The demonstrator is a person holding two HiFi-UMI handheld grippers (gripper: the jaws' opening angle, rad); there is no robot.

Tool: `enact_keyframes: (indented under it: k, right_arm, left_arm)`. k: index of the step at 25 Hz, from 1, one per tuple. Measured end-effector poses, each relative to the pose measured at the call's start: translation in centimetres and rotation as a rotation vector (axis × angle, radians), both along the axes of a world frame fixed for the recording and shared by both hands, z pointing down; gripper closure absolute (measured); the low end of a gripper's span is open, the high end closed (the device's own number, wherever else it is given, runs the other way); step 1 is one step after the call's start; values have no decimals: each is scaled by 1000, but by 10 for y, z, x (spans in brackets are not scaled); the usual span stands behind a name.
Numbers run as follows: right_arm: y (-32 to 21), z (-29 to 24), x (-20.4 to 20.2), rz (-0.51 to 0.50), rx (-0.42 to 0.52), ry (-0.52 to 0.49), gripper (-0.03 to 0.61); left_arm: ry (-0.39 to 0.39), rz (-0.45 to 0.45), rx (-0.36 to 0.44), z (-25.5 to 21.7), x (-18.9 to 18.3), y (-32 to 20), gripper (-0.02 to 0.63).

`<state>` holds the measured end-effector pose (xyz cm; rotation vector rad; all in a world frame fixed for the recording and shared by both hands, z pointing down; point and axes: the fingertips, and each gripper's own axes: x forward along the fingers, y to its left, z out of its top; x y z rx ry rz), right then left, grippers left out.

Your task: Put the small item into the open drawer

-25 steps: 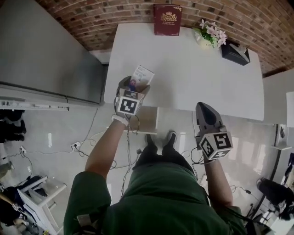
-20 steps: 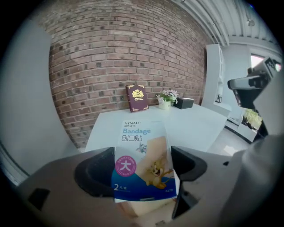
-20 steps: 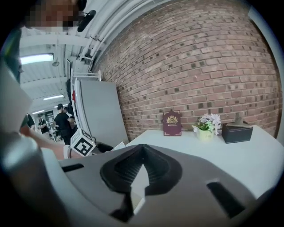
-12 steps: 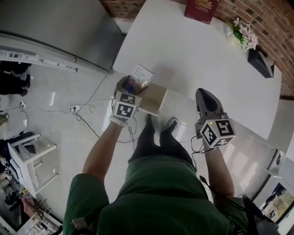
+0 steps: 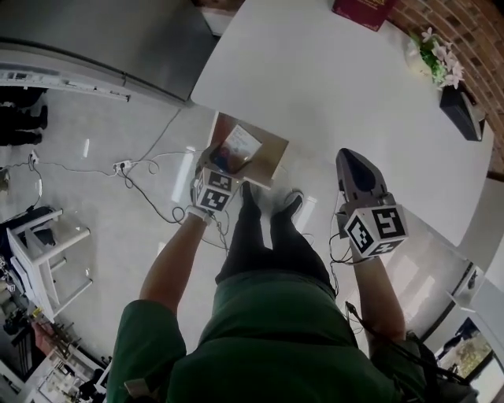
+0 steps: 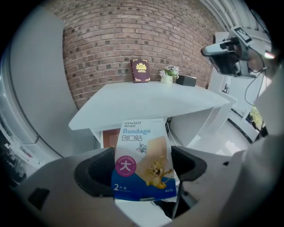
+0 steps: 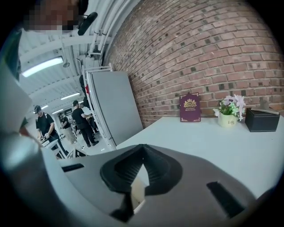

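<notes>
A small bandage box (image 6: 142,159), white and blue with a cartoon on it, stands upright between the jaws of my left gripper (image 5: 223,161), which is shut on it. In the head view the bandage box (image 5: 239,144) hangs over the open drawer (image 5: 272,157), a wood-lined drawer pulled out from under the white table (image 5: 339,86). In the left gripper view, the drawer (image 6: 108,137) shows beneath the table's edge (image 6: 146,104). My right gripper (image 5: 358,185) is held to the right of the drawer, over the table's front edge, shut with nothing in it (image 7: 141,148).
A red book (image 5: 362,12), a flower pot (image 5: 433,59) and a black box (image 5: 462,110) stand along the table's far side. A grey cabinet (image 5: 94,39) is at the left. Cables (image 5: 138,177) lie on the floor. The person's shoes (image 5: 291,205) are just below the drawer.
My left gripper has carried the bandage box down from the table's front edge to over the open drawer. The right gripper has kept its place and stayed shut.
</notes>
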<state>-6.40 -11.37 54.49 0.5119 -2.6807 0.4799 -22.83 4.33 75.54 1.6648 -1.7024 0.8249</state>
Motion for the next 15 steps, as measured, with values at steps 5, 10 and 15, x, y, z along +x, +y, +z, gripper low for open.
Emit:
enact_keyframes:
  k: [5, 10, 15]
  right_arm:
    - [5, 11, 3, 44, -13, 20, 575]
    - [17, 29, 8, 73, -31, 55, 575]
    - [24, 47, 14, 106, -45, 96, 575]
  left_arm:
    - [26, -2, -41, 39, 2, -1, 230]
    - [81, -128, -67, 83, -13, -11, 229]
    - [95, -157, -100, 124, -20, -27, 229]
